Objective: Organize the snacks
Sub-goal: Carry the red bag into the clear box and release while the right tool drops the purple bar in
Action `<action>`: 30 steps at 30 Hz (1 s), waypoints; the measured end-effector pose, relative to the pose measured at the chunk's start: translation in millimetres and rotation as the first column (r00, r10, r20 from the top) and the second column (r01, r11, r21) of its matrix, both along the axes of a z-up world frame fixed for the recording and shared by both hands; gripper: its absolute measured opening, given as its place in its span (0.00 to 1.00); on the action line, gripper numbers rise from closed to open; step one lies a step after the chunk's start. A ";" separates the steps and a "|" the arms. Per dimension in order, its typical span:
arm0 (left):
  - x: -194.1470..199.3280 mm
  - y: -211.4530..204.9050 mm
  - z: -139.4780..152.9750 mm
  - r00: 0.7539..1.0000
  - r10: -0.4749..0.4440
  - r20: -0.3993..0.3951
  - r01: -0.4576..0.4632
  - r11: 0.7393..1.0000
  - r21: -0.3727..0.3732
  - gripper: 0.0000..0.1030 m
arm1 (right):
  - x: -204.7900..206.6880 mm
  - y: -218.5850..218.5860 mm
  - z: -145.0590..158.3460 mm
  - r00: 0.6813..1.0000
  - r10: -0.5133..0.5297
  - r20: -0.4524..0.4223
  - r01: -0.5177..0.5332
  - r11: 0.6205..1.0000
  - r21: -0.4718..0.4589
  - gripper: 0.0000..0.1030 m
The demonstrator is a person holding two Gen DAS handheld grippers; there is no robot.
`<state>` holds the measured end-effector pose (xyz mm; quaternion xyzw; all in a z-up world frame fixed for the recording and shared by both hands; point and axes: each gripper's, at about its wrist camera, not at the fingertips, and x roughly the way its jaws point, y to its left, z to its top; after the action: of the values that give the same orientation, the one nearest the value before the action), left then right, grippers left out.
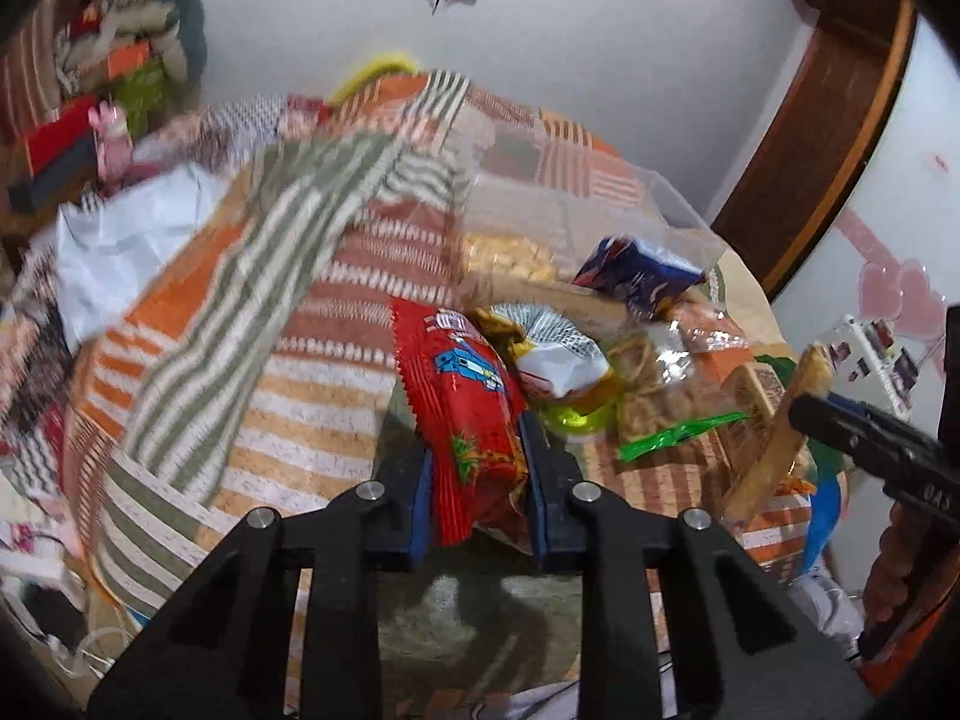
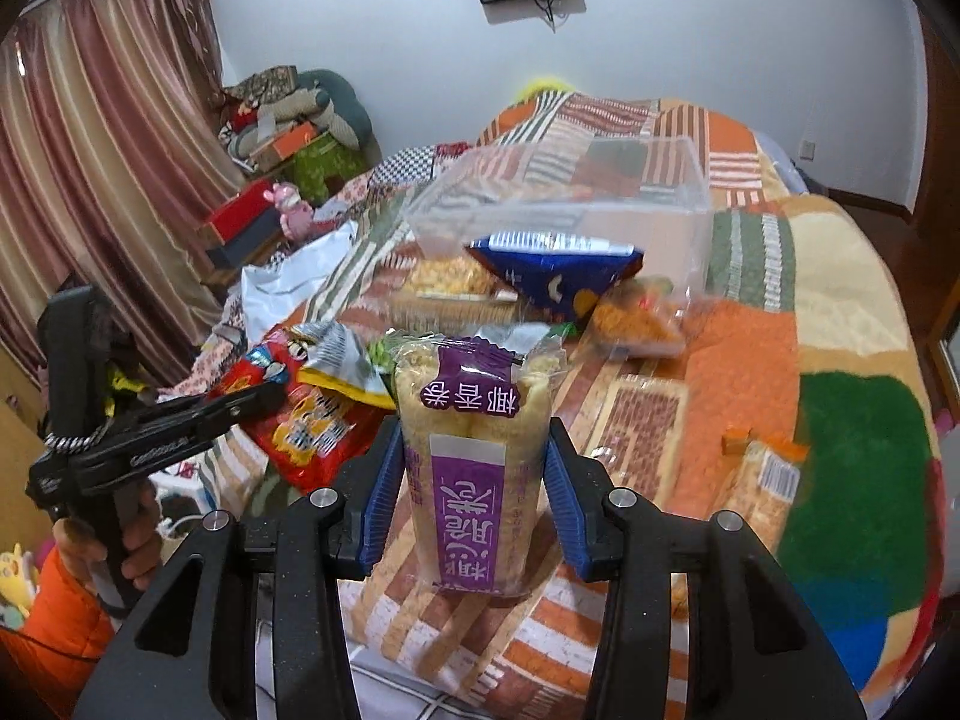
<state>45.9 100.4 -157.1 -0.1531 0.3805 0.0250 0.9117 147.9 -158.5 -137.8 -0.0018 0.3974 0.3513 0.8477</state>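
Observation:
My left gripper (image 1: pixel 477 432) is shut on a red snack bag (image 1: pixel 462 402) and holds it above the patchwork bed. It also shows in the right wrist view (image 2: pixel 294 414). My right gripper (image 2: pixel 474 444) is shut on a clear pack of rice crackers with a purple label (image 2: pixel 474 450), held upright; the same pack shows edge-on in the left wrist view (image 1: pixel 780 426). A clear plastic bin (image 2: pixel 570 204) sits on the bed behind a blue snack bag (image 2: pixel 558 276). Several other snack packs (image 1: pixel 600 360) lie in a pile.
A patchwork blanket (image 2: pixel 750 360) covers the bed. More packs (image 2: pixel 762 474) lie at the right. A white plastic bag (image 2: pixel 288 282) lies at the left. Boxes and cushions (image 2: pixel 288 138) are stacked by the curtain. A wooden door (image 1: pixel 828 120) stands at the right.

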 end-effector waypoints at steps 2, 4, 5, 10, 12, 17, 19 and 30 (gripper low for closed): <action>-2.9 -6.2 12.3 0.999 -0.011 0.030 0.010 0.999 0.035 0.24 | 2.6 -1.7 4.6 1.000 -0.008 0.017 0.008 1.000 0.006 0.41; -4.6 -11.4 23.4 0.998 -0.025 0.055 0.022 0.998 0.060 0.24 | 5.3 -3.7 11.2 0.999 -0.017 0.038 0.017 1.000 0.014 0.41; -4.6 -13.1 28.3 0.997 -0.031 0.066 0.027 0.997 0.069 0.24 | 5.7 -5.0 13.4 0.999 -0.020 0.046 0.019 1.000 0.017 0.41; 1.4 -16.5 50.1 0.993 -0.042 0.113 0.030 0.994 0.107 0.24 | 15.4 -10.0 28.3 0.996 -0.037 0.078 0.033 0.998 0.058 0.41; 7.5 -16.1 55.8 0.991 -0.045 0.124 0.031 0.993 0.112 0.24 | 18.1 -10.5 32.4 0.995 -0.044 0.095 0.039 0.997 0.062 0.41; 20.6 -10.8 72.1 0.987 -0.036 0.157 0.018 0.993 0.116 0.24 | 23.9 -15.0 46.2 0.988 -0.060 0.144 0.049 0.996 0.076 0.41; 26.9 -10.5 80.1 0.984 -0.035 0.175 0.012 0.991 0.135 0.24 | 28.2 -15.9 53.2 0.983 -0.069 0.167 0.056 0.995 0.080 0.41; 77.3 -2.6 106.4 0.970 -0.032 0.243 0.002 0.992 0.122 0.24 | 66.4 -10.6 75.3 0.958 -0.128 0.256 0.113 0.991 0.072 0.41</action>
<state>123.2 97.8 -50.7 -0.0961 0.2646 0.0210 0.9593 214.3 -169.1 -62.5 0.0005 0.2721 0.3068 0.9120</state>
